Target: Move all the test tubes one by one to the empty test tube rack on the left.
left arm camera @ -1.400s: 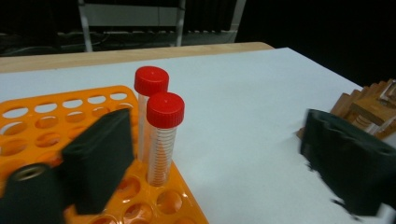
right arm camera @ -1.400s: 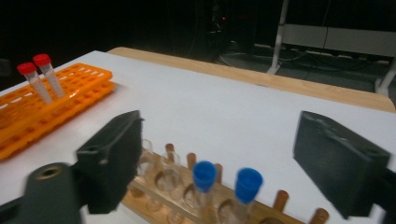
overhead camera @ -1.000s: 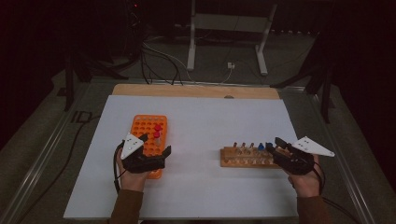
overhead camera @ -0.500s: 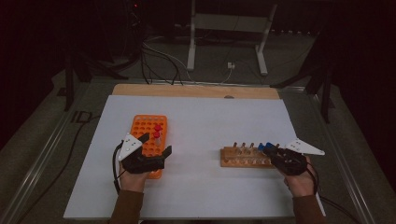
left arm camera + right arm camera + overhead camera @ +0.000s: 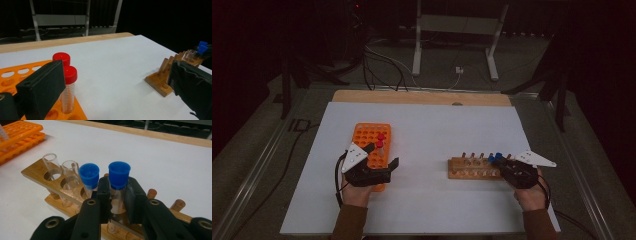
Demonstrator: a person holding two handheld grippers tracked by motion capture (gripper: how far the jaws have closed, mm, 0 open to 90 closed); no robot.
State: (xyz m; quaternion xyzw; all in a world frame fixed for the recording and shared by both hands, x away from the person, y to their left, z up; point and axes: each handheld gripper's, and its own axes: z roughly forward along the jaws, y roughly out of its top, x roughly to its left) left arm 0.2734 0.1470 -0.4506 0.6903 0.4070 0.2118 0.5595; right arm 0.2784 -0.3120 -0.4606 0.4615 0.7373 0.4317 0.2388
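Since a second ago my right tool (image 5: 501, 161) is sitting a bit lower and closer in on the wooden rack (image 5: 469, 168), and its jaws have just been closing, now pinched on the blue-capped tube (image 5: 118, 185) between them. In the right gripper view both pads are pressing the clear glass just under the cap, one each side. The tube is standing upright in its hole near the rack's right end, long axis vertical, so I'm judging the coming move as a straight lift up along that axis, no tilt, or the glass will be binding in the hole. A second blue-capped tube (image 5: 89, 178) is standing in the next hole just beside it, close to my left-side pad, so I'm watching that clearance. Two open empty tubes (image 5: 60, 171) are standing further along the rack.

Right hand is coming in from the near edge of the worktop (image 5: 427, 130), with the tool pointing forward and slightly down at the rack. It's the nearer hand by far.

My left tool (image 5: 381, 155) is holding position at the near end of the orange rack (image 5: 367, 135), well apart from the wooden one. Its jaws are standing wide, nothing gripped. In the left gripper view two red-capped tubes (image 5: 68, 85) are standing upright in the orange rack just beside one jaw, not pinched. Left hand is resting low near the worktop, with the tool aimed forward.
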